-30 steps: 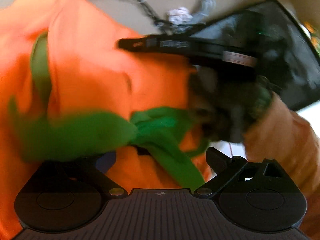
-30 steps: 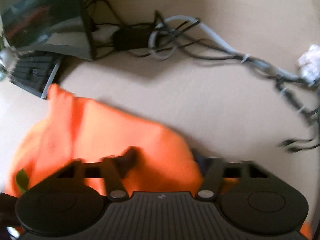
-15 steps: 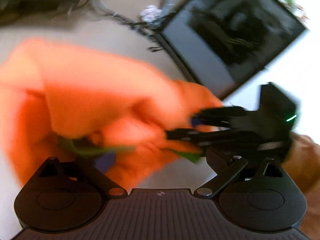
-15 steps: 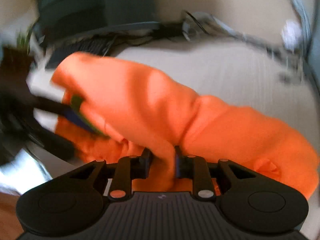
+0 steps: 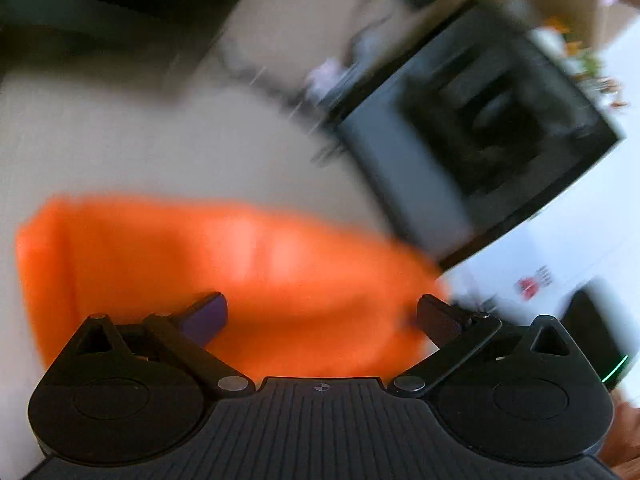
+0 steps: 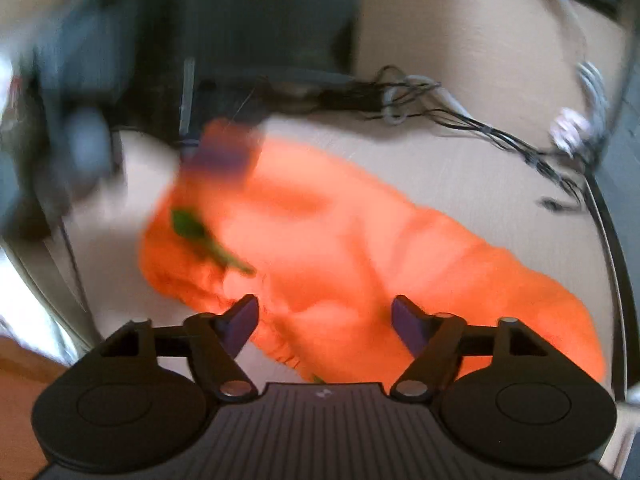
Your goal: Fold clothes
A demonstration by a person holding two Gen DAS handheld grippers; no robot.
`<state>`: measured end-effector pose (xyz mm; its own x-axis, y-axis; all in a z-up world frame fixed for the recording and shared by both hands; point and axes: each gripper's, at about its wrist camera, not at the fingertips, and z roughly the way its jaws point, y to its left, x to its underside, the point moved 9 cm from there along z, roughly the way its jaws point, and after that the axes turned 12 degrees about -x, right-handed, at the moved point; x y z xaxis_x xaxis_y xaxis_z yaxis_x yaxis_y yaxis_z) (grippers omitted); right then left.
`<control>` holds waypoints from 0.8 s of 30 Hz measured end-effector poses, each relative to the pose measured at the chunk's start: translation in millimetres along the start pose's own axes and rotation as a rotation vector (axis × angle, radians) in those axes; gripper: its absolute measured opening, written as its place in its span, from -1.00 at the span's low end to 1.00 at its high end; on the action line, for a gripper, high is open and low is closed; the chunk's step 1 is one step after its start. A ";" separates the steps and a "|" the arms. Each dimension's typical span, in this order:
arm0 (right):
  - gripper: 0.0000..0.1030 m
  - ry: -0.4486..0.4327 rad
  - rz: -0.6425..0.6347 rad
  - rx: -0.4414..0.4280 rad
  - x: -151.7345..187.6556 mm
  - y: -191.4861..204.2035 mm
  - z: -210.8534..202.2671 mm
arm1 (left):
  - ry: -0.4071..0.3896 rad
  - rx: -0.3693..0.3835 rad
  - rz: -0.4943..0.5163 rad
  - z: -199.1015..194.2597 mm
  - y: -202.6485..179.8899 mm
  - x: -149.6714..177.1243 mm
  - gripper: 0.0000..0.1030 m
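An orange garment (image 5: 224, 272) with green trim lies bunched on the beige table. In the left wrist view, heavily blurred, my left gripper (image 5: 320, 316) is open just above its near edge, holding nothing. In the right wrist view the garment (image 6: 360, 248) stretches from centre left to lower right, with a green strip (image 6: 200, 236) showing near its left end. My right gripper (image 6: 324, 320) is open over the garment's near edge. The blurred left gripper (image 6: 224, 156) shows by the garment's far left end.
A dark monitor (image 5: 480, 132) stands at the right in the left wrist view, with a white surface (image 5: 560, 248) beyond it. A tangle of cables (image 6: 460, 116) and a white crumpled wad (image 6: 568, 128) lie on the table behind the garment.
Both grippers have let go of the orange garment and opened. The garment now lies on the table. The left gripper has swung away fast, blurring its view.
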<state>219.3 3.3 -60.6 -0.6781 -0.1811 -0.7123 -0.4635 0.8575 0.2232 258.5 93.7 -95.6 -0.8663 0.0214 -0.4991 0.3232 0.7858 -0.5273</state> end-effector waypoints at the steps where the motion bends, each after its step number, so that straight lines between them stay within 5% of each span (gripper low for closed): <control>1: 0.59 -0.053 0.058 0.012 -10.7 -8.9 -18.9 | 0.004 -0.004 -0.003 1.8 5.5 11.0 1.00; 5: 0.65 -0.178 0.225 0.131 -37.1 -48.7 -55.9 | -0.045 0.008 -0.065 2.2 12.7 17.7 1.00; 10: 0.71 0.084 0.193 0.264 24.5 -79.8 7.4 | -0.082 0.036 -0.225 7.7 22.6 6.5 1.00; 12: 0.94 0.058 0.235 0.245 36.2 -91.2 17.9 | -0.099 0.034 -0.262 10.7 27.2 -3.5 1.00; 19: 0.99 0.067 0.107 0.331 -22.1 -160.5 62.6 | -0.139 -0.032 -0.371 38.7 29.9 -50.0 1.00; 24: 0.99 0.050 0.066 0.436 -30.9 -163.1 62.3 | -0.103 -0.037 -0.271 44.3 16.4 -42.4 1.00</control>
<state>351.4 -101.0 -116.5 -0.7297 -0.1328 -0.6707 -0.1417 0.9890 -0.0416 317.4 78.3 -113.5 -0.8755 -0.2534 -0.4115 0.0699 0.7762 -0.6266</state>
